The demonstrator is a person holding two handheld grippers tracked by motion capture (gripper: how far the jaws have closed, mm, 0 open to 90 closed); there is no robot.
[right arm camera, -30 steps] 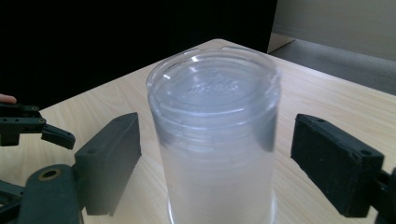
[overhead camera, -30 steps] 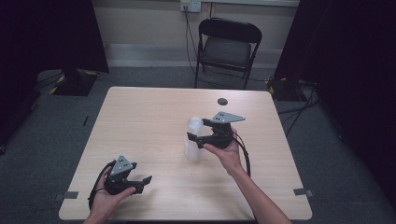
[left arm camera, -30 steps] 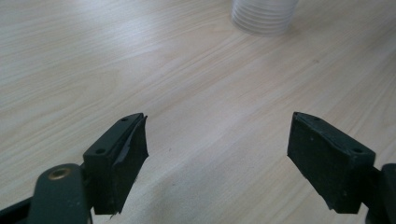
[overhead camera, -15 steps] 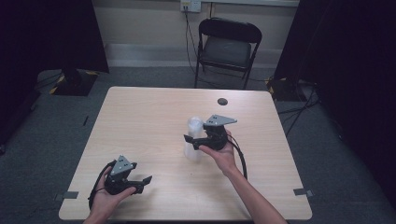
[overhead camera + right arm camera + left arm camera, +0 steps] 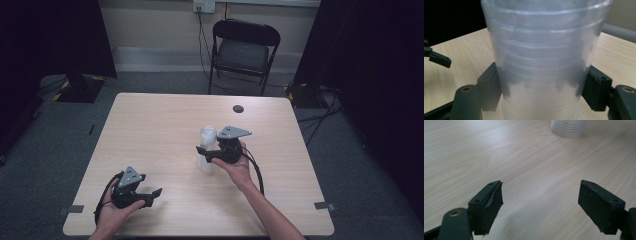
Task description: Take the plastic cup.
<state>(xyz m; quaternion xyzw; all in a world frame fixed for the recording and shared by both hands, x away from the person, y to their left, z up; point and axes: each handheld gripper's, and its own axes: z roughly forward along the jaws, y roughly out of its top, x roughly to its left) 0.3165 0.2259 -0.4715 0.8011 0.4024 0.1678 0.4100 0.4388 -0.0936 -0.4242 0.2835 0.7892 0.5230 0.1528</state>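
Right tongs [image 5: 204, 152] are pinching a stack of clear plastic cups [image 5: 207, 150] — in the right gripper view the jaws are sitting tight against both sides of the stack [image 5: 544, 62], low on its wall. The stack is standing upright on the table [image 5: 150, 130], roughly mid-table and a bit toward the right. Left tongs [image 5: 152, 196] are resting near the front left corner with the jaws spread wide and holding nothing — the left gripper view is showing bare wood between them and the base of the cups [image 5: 567, 128] well apart up ahead. A small dark disc [image 5: 238, 108] is lying near the far edge, and a folding chair [image 5: 243, 50] is standing behind the table.
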